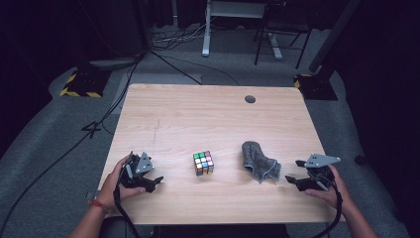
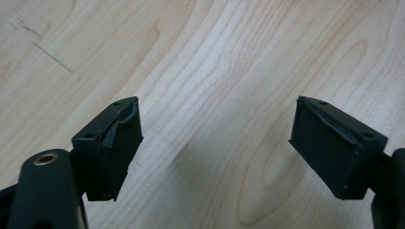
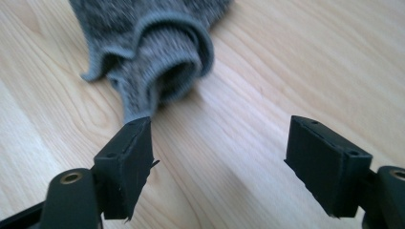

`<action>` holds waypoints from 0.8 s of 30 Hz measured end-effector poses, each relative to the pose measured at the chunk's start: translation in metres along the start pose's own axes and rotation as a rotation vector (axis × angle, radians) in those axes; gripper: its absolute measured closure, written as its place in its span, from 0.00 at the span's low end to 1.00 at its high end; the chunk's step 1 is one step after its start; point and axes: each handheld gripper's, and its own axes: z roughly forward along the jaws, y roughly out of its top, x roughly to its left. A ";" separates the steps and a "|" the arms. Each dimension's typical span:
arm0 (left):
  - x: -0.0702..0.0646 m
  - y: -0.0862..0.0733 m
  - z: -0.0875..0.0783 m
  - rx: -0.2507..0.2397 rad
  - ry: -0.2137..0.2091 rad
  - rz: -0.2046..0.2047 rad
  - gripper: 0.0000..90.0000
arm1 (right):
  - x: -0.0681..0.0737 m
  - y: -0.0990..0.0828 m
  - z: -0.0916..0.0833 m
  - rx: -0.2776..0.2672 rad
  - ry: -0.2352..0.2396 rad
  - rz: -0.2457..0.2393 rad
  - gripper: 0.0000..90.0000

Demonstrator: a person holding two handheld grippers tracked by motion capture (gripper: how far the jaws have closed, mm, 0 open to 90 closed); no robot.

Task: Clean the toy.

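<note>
High view: a grey sock (image 1: 260, 162) lay crumpled on the table (image 1: 198, 114), right of a cube (image 1: 203, 163); the right gripper (image 1: 293, 171) stood near it, the left gripper (image 1: 159, 181) apart.

Left gripper view: jaws parted, empty.

Right gripper view: jaws wide, empty; the sock's rolled cuff (image 3: 162, 52), probably soft and light, offered the likeliest hold.

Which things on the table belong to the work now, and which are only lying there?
In the work:
- grey sock, just ahead of the open right gripper
- left gripper, open over bare wood

Lying about:
- puzzle cube, mid-table, touched by nothing
- wooden table
</note>
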 end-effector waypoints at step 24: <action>0.008 -0.028 0.003 -0.057 -0.110 -0.174 0.18 | -0.016 -0.041 0.008 -0.043 -0.039 0.167 0.20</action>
